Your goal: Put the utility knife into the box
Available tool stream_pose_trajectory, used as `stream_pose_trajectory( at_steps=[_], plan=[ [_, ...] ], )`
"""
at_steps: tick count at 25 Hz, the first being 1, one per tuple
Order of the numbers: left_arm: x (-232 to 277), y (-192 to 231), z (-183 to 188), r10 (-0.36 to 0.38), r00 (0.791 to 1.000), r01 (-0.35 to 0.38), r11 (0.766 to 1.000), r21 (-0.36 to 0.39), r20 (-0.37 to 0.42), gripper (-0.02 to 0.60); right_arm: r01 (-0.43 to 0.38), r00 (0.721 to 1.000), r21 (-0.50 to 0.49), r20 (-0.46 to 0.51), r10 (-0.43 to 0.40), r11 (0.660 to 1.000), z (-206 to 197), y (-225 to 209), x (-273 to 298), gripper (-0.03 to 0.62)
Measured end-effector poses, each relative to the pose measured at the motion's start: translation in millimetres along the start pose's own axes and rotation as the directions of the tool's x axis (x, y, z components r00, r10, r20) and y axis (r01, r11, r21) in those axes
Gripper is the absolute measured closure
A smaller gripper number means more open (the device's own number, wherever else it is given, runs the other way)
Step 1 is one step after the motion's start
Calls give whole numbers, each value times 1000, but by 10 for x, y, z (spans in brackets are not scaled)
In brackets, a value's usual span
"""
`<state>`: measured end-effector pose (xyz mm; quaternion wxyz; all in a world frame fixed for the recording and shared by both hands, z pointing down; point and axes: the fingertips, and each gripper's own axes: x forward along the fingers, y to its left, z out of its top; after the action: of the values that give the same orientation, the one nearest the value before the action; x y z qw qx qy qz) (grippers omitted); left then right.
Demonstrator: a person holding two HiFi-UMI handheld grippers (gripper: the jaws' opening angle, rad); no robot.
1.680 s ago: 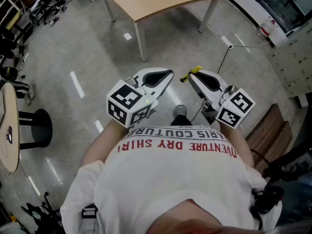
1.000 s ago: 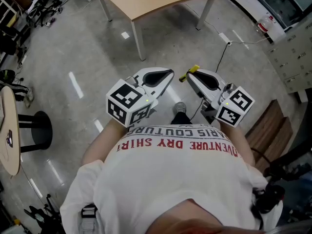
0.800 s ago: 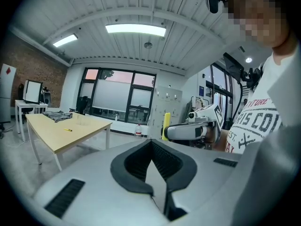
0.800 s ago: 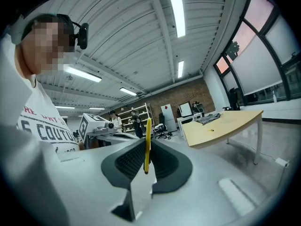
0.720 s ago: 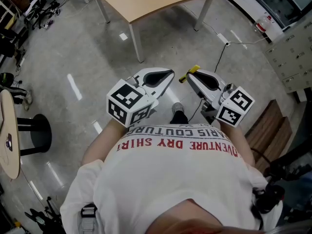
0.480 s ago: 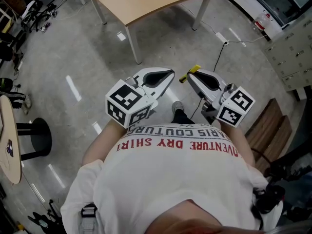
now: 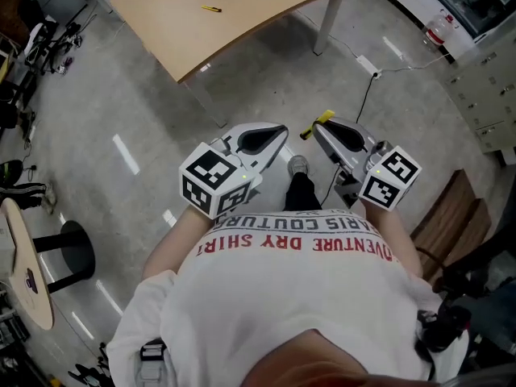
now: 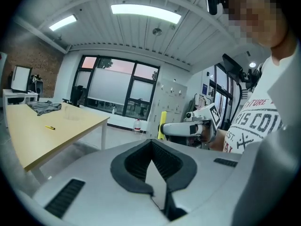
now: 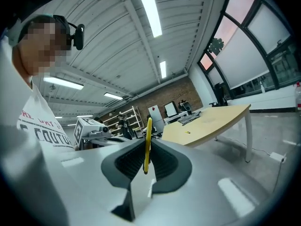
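Standing on the concrete floor (image 7: 121,95), both tongs held up close in front of the chest, side by side, w/ the marker cubes towards us. Left tongs (image 7: 281,130) fully closed: in the left gripper view (image 8: 151,144) the black ribbed pads meet at the tip w/ nothing between. Right tongs (image 7: 315,127) closed on the utility knife (image 7: 321,119), a slim yellow body pinched edge-on between the pads (image 9: 146,149); in the right gripper view the utility knife (image 9: 147,131) stands upright and sticks out past the tips. From the head view its yellow end pokes out towards the left tongs, but the two are not touching. So the knife is in the air, well apart from the worktop (image 7: 242,6), which is a pale wood top on white legs, ahead of us across open floor. On it is a small yellow item (image 7: 211,9), too small to ID. The left gripper view shows a grey cloth (image 8: 44,106) lying farther back on the same top.
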<state>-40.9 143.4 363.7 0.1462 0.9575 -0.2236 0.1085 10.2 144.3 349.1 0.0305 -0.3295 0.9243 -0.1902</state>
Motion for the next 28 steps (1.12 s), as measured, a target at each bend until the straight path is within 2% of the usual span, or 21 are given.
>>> stream_pose_trajectory(
  at_steps=[6,8,11,16,23,28],
  plan=[
    [1610,1047,687,12,1000,-12,1000,-24,-22,580,33,999,20,1,-33,999,770,-1924,225,569],
    [1944,1273,950,24,1000,-24,1000,-3,-5,580,37,999,-1,0,-37,999,1027,-2340,285,571],
    [2240,1535,1276,43,999,-43,999,18,24,580,31,999,-58,9,-30,998,1406,-2727,408,569],
    [2518,2009,1535,83,996,-82,996,-21,31,580,-9,1000,-102,4,10,995,1795,-3178,743,570],
    [2739,2663,1804,106,993,-106,994,3,59,580,-25,1000,-121,-10,24,992,1950,-3607,1229,569],
    [2995,3361,1918,112,993,-112,994,-16,43,580,-13,999,-111,-51,8,994,2031,-4108,1722,569]
  ],
)
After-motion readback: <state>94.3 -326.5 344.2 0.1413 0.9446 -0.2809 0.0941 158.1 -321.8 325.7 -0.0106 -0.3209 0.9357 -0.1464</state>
